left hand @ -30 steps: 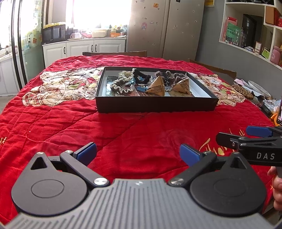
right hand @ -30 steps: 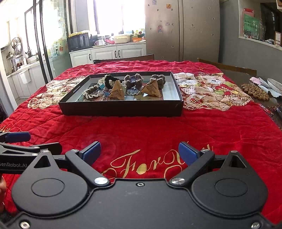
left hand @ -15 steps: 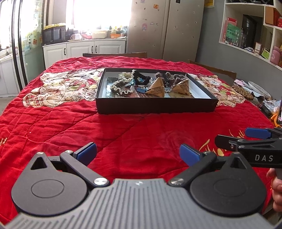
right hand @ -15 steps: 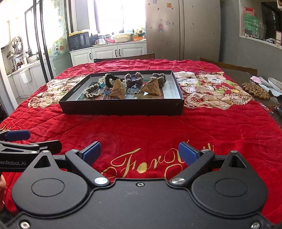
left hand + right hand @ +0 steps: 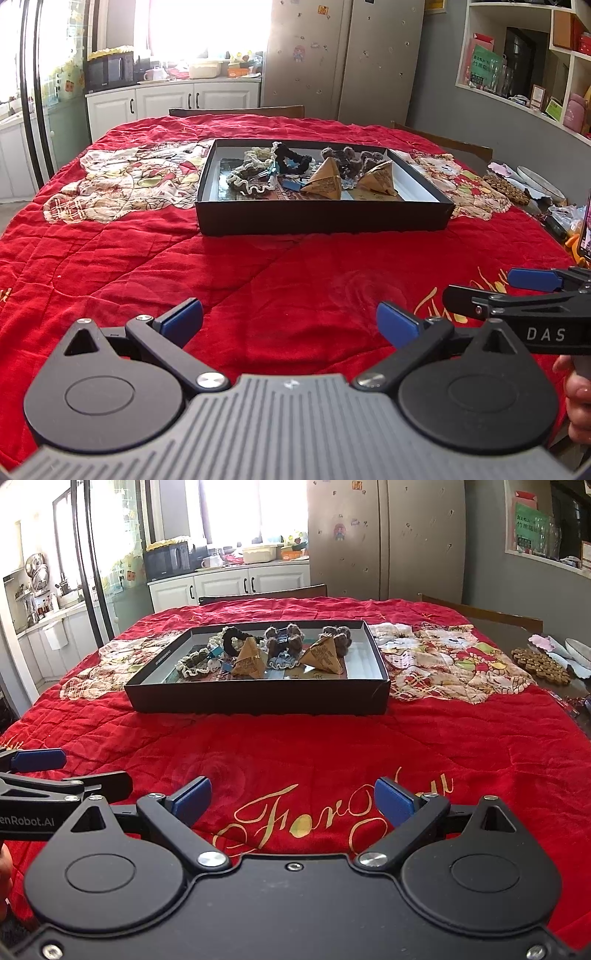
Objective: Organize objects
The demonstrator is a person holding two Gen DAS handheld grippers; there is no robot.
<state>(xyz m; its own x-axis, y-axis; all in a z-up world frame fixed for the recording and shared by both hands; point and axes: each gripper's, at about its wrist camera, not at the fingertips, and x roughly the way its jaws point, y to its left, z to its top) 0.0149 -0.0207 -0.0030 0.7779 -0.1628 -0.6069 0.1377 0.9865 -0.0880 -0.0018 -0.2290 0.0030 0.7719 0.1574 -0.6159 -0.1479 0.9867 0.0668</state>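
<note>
a red quilt point(image 5: 258, 280) is covering the whole table, with gold lettering point(image 5: 295, 819) stitched near the front edge and cartoon patches to either side of the middle. a black tray point(image 5: 321, 218) is sitting on the quilt at the centre of the table, well ahead of both grippers.

the left gripper point(image 5: 290, 319) is hovering low over the quilt near the front edge. its two blue-padded fingers point(image 5: 183, 317) are spreading wide apart, holding nothing and touching nothing, with bare red cloth showing between them. the right gripper point(image 5: 293, 799) is hovering just beside it at the same height, over the gold lettering. its fingers point(image 5: 393, 801) are also standing wide apart and holding nothing. each gripper is showing at the edge of the other's view, with a bit of the person's hand point(image 5: 578, 402) gripping the right one from below.

inside the tray, two tan paper pyramids point(image 5: 251, 661) are standing upright near its front wall. behind and beside them, several hair scrunchies are lying in a loose cluster: a cream one point(image 5: 251, 181) at the left, a black one point(image 5: 291, 158) further back, and brown ones point(image 5: 291, 638) toward the right. the right end of the tray's floor is lying bare.
</note>
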